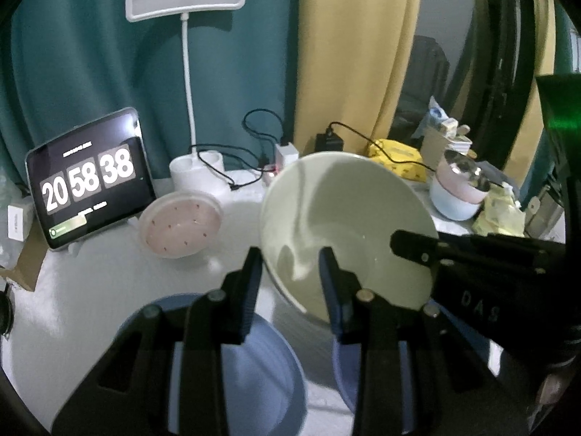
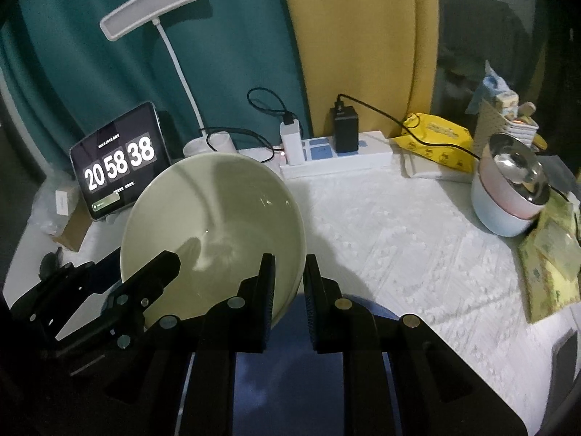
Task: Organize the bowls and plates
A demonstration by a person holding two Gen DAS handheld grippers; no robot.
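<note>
I hold the pale green bowl between both tools, tilted and lifted above the white table. My left gripper is clamped on its near rim, one finger inside and one outside. My right gripper is clamped on the opposite rim in the same way. Below them lie blue bowls, but my own fingers hide most of them, so I cannot count them. The pink dish beside the clock tablet looks blurred.

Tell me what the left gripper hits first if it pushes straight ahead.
Nothing new: the left gripper already grips the pale green bowl's rim. Beyond the bowl likely lies the white table, though depth is unclear.
</note>
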